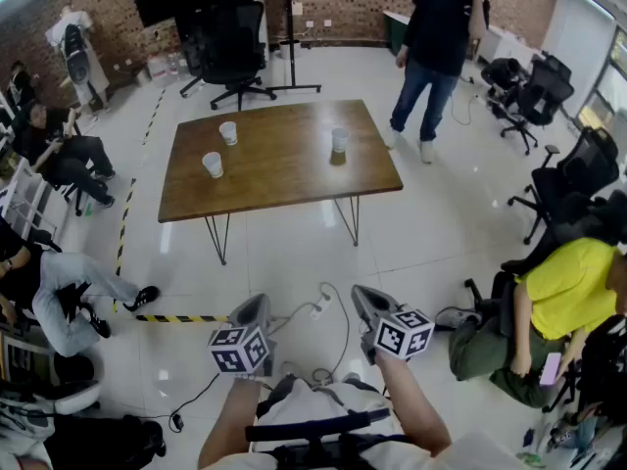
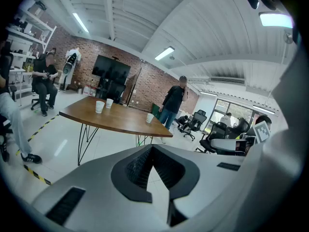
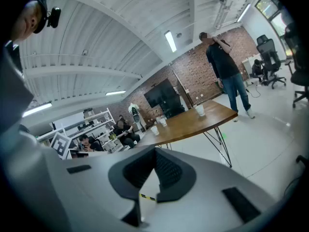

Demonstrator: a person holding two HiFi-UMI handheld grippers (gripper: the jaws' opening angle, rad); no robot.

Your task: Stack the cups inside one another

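Three white paper cups stand apart on a brown wooden table (image 1: 284, 169): one at the back left (image 1: 228, 132), one nearer on the left (image 1: 213, 164), and one on the right (image 1: 339, 141). My left gripper (image 1: 257, 305) and right gripper (image 1: 362, 297) hang side by side over the floor, well short of the table. Both are shut with nothing between the jaws. The left gripper view looks past the closed left gripper (image 2: 152, 147) to the cups (image 2: 100, 106) (image 2: 109, 103) (image 2: 150, 117). Beyond the right gripper (image 3: 155, 150), the right gripper view shows the cups (image 3: 199, 110) (image 3: 162, 122) (image 3: 154, 129).
A person (image 1: 436, 47) stands beyond the table's far right corner. A black office chair (image 1: 235, 42) is behind the table. People sit at the left (image 1: 59, 150) and right (image 1: 568, 297). Cables (image 1: 323, 311) and yellow-black tape (image 1: 176, 318) lie on the white floor before me.
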